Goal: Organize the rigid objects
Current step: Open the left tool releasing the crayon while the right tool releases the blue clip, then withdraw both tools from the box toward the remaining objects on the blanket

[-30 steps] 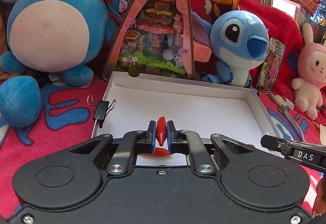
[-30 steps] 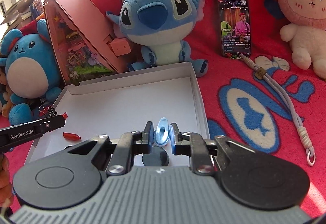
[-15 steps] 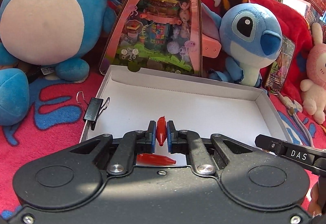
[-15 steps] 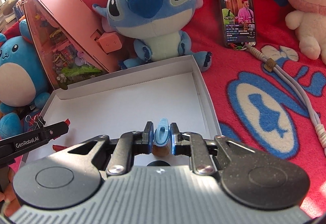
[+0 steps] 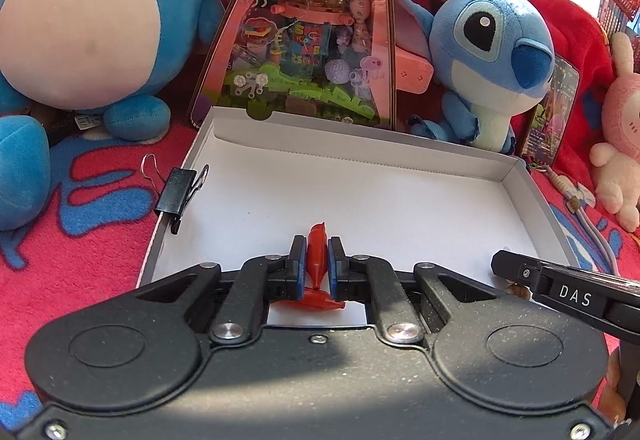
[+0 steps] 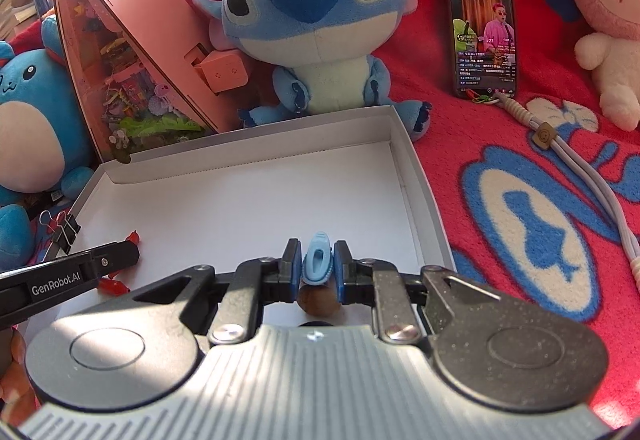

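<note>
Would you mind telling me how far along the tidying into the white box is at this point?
Done: one red piece and a brown round piece already lie in the white box. In hand: the left gripper is shut on a second red piece, and the right gripper is shut on a blue clip, both over the box. Left: releasing both, and perhaps the black binder clip at the box's edge.

Second red piece (image 5: 316, 302) – half hidden under left gripper (image 5: 317, 260). Brown lump (image 6: 318, 302) under right gripper (image 6: 317, 266) – unidentifiable. Pink bunny (image 5: 618, 128) cut by frame edge.
</note>
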`<action>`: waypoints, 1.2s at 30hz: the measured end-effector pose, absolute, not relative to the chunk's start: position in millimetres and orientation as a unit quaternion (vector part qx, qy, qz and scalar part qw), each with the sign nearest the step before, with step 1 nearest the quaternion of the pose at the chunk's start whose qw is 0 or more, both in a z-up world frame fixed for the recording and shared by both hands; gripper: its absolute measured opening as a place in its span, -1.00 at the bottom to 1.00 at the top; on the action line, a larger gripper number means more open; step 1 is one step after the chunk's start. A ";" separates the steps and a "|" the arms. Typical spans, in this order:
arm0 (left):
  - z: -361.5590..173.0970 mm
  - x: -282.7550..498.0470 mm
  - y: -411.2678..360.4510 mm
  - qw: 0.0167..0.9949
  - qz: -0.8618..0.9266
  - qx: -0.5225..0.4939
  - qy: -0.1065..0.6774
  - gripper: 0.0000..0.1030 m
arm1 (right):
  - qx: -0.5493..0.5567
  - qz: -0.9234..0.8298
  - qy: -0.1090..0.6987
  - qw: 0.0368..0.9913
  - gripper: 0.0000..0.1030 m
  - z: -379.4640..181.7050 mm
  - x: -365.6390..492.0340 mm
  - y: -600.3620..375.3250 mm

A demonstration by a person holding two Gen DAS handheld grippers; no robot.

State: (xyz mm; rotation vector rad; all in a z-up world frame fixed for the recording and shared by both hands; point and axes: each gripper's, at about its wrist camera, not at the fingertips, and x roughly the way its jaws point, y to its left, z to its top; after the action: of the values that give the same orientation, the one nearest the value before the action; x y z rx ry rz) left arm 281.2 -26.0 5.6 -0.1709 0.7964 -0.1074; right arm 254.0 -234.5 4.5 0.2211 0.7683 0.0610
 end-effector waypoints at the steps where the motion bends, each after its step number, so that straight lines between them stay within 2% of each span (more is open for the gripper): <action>1: 5.8 280.1 -25.8 0.917 -0.053 -0.083 0.388 -0.79 | 0.107 0.031 0.374 0.921 -0.60 4.3 253.1 -234.7; 17: 5.7 264.9 -29.2 0.920 -0.063 -0.060 0.381 -0.78 | 0.096 0.042 0.372 0.922 -0.58 3.3 239.7 -232.5; 20: 7.7 263.6 -28.8 0.919 -0.067 -0.060 0.384 -0.76 | 0.106 0.042 0.368 0.923 -0.40 3.5 239.2 -234.0; 21: 8.9 263.2 -28.1 0.918 -0.070 -0.062 0.385 -0.66 | 0.107 0.042 0.367 0.923 -0.14 4.0 238.9 -234.2; 22: 10.5 262.7 -27.6 0.918 -0.071 -0.064 0.385 -0.60 | 0.107 0.041 0.363 0.925 -0.11 4.9 237.7 -234.4; 24: 15.5 258.8 -26.4 0.922 -0.074 -0.060 0.375 -0.34 | 0.105 0.043 0.357 0.927 -0.06 8.2 235.4 -234.5; 30: 33.5 237.0 -28.8 0.939 -0.090 -0.019 0.333 -0.09 | 0.091 0.052 0.331 0.938 0.23 23.7 222.1 -236.7; 36: 46.0 206.7 -31.8 0.944 -0.112 0.002 0.312 0.04 | 0.069 0.068 0.307 0.947 0.45 34.2 199.1 -237.2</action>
State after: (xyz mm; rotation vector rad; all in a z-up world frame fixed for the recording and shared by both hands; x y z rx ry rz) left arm 206.7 -31.8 46.0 0.0031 0.6352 -0.2274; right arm 199.1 -237.2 34.2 0.1406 0.6246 0.1395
